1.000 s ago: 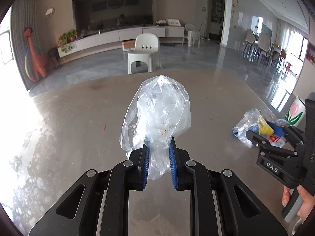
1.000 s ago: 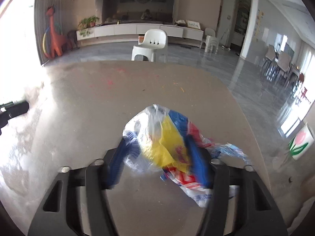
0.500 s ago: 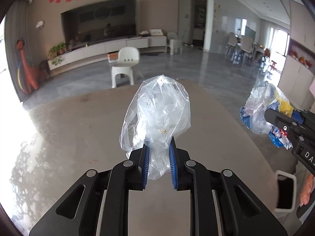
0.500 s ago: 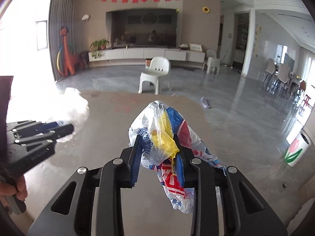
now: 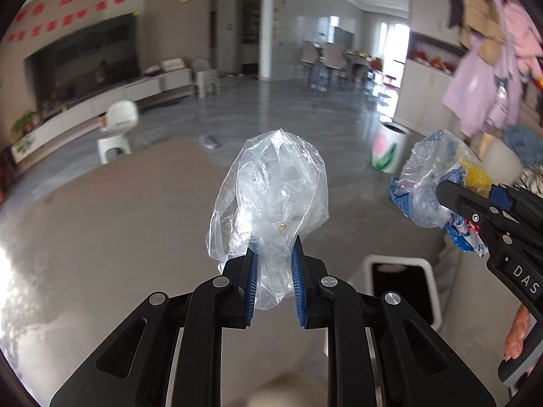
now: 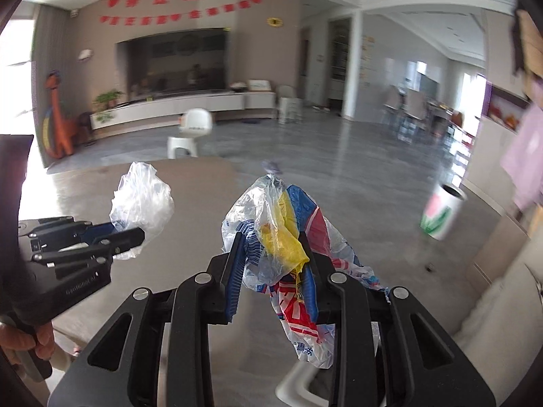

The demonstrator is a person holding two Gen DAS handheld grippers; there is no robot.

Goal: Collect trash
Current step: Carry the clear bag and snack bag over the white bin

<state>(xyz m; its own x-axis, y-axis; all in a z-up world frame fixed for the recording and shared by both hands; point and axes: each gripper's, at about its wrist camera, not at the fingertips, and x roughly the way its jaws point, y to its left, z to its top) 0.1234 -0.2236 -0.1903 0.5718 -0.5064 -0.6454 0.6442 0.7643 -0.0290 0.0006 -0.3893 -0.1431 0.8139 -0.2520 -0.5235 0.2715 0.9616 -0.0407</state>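
Observation:
My left gripper (image 5: 273, 268) is shut on a clear crumpled plastic bag (image 5: 271, 200), held up above the brown table (image 5: 101, 224). My right gripper (image 6: 273, 264) is shut on a printed plastic bag (image 6: 285, 234) with yellow, blue and red parts. In the left wrist view the right gripper (image 5: 475, 210) and its printed bag (image 5: 431, 183) are at the right, above a white square bin with a dark opening (image 5: 400, 288) beside the table. In the right wrist view the left gripper (image 6: 112, 237) and the clear bag (image 6: 141, 200) are at the left.
A white cylinder bin with a tulip picture (image 5: 388, 149) stands on the floor past the table's right side; it also shows in the right wrist view (image 6: 441, 213). A white plastic chair (image 5: 117, 129) stands beyond the far table edge. Clothes (image 5: 482, 81) hang at right.
Both grippers have lifted their bags off the table and swung to the right. The white square bin has come into view below the right gripper.

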